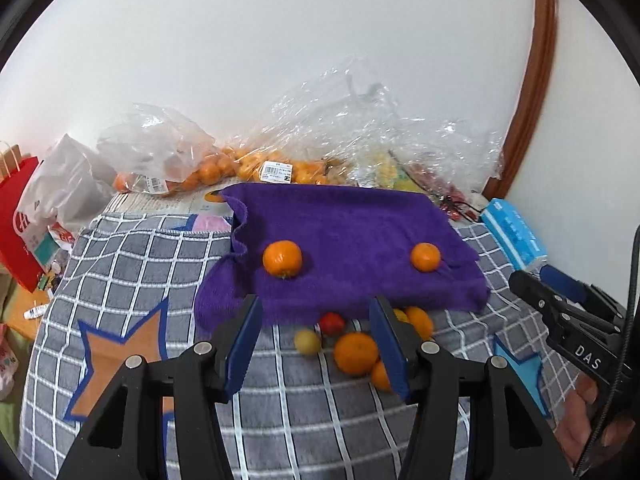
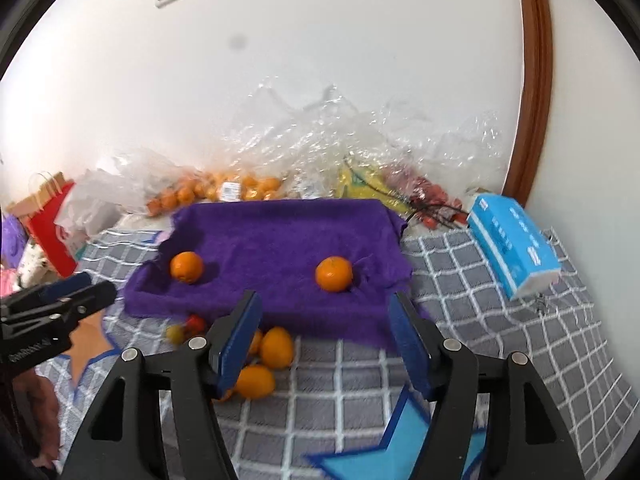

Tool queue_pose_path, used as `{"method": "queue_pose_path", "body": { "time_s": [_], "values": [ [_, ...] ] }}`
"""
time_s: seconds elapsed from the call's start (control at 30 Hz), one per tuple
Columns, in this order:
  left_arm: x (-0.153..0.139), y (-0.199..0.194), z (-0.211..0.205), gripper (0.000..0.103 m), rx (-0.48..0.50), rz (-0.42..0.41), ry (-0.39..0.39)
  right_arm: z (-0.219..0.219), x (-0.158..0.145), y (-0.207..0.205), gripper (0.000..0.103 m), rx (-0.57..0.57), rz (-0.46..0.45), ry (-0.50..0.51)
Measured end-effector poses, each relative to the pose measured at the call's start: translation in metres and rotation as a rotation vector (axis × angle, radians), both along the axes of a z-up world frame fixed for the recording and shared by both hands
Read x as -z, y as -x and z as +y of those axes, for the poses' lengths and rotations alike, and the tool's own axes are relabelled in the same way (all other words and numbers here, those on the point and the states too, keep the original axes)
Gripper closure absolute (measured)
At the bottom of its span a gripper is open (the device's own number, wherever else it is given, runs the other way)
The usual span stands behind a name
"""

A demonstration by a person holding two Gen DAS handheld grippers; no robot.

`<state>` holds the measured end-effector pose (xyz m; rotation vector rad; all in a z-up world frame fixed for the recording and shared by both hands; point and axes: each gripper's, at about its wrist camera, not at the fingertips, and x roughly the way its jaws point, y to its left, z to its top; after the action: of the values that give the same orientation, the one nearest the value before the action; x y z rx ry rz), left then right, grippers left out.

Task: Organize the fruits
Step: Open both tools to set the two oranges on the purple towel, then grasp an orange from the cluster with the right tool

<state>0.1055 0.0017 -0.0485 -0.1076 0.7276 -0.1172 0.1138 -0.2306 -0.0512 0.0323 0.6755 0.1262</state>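
A purple towel (image 1: 352,236) (image 2: 280,240) lies on the grey checked blanket (image 1: 160,264) (image 2: 480,280). Two oranges rest on it, one at the left (image 1: 282,259) (image 2: 186,267) and one at the right (image 1: 425,257) (image 2: 334,274). In front of the towel lies a loose heap of oranges (image 1: 356,353) (image 2: 276,347), a red fruit (image 1: 332,322) (image 2: 195,322) and a small yellow fruit (image 1: 307,341) (image 2: 175,334). My left gripper (image 1: 316,344) is open above the heap, holding nothing. My right gripper (image 2: 326,344) is open too, with only the towel's edge and blanket behind its gap.
Clear plastic bags (image 1: 256,160) (image 2: 224,188) of oranges and other fruit are heaped along the wall behind the towel. A blue tissue pack (image 1: 514,236) (image 2: 512,240) lies at the right. A red paper bag (image 1: 18,224) (image 2: 52,232) stands at the left.
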Motion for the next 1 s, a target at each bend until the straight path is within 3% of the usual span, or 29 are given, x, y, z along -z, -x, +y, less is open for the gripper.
{"method": "queue_pose_path", "body": {
  "time_s": [0.33,0.5,1.0],
  "values": [
    [0.007,0.044,-0.001,0.049,0.046,0.027,0.034,0.000,0.000,0.054,0.037,-0.007,-0.060,-0.021],
    [0.015,0.054,0.001,0.049,0.034,0.041,0.052,-0.003,0.008,0.061,0.043,-0.015,-0.036,-0.046],
    [0.027,0.057,0.016,0.050,-0.018,0.033,0.043,0.001,0.024,0.067,0.043,-0.034,-0.058,-0.040]
  ]
}}
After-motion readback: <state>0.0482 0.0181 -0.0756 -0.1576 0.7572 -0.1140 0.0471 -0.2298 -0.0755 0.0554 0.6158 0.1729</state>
